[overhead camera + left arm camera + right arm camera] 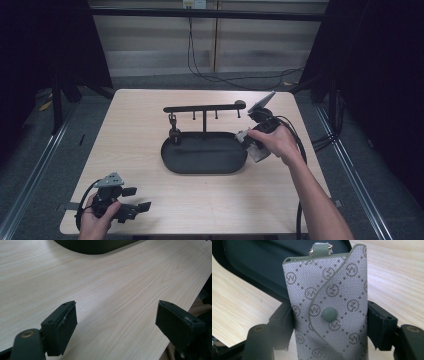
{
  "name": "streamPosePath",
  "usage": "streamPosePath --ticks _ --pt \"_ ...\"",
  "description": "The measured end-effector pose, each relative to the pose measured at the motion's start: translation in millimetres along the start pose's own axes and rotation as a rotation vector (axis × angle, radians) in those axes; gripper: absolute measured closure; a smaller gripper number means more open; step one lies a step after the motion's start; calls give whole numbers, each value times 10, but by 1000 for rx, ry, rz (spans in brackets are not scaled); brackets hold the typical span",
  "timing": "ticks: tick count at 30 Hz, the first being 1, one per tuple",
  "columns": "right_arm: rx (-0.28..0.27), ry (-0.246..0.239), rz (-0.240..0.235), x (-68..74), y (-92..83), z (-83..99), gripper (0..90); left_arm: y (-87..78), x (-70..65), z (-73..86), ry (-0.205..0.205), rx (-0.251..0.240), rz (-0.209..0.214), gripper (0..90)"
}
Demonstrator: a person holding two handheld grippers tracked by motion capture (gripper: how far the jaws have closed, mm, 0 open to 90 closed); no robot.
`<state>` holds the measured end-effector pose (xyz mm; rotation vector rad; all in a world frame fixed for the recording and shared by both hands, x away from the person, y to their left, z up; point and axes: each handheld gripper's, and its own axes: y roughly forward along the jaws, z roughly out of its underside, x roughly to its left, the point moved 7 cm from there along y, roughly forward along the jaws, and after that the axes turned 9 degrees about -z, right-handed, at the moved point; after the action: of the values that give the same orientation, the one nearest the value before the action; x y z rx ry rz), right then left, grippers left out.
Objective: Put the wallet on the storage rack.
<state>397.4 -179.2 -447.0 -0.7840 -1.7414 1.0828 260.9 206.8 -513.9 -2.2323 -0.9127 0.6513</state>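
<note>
Setting: pale wood-grain table (135, 150), dark curtains either side, cables on the floor behind.

Left gripper (134, 199): near front-left corner, jaws wide apart, nothing between them, over bare wood.

Black oval tray (200, 160): mid-table; a post carries a hook bar (202, 107) with small pegs, and a small dark piece hangs at its left end. The bar likely obstructs any approach from above.

Right gripper (329, 320): at the tray's right rim, jaws clamped on the sides of a grey monogram key pouch (329, 290).

Pouch: snap-closed flap, green loop with metal ring on top. Judged light, soft, fabric-grippy; best held by its flat sides, below the loop.
</note>
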Motion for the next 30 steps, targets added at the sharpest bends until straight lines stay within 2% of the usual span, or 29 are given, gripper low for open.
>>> streamPosePath --ticks 6,12,20,30 --pt "-27 78 -8 -65 68 -46 309 0 -2 1 2 1 3 173" --pt "-66 124 -37 -73 124 -114 310 13 -1 10 0 9 -7 173" --pt "-127 129 -74 -72 238 -173 310 14 -5 10 0 8 -1 173" --pt "-143 159 -102 -72 390 -184 310 15 -18 9 12 11 10 173"
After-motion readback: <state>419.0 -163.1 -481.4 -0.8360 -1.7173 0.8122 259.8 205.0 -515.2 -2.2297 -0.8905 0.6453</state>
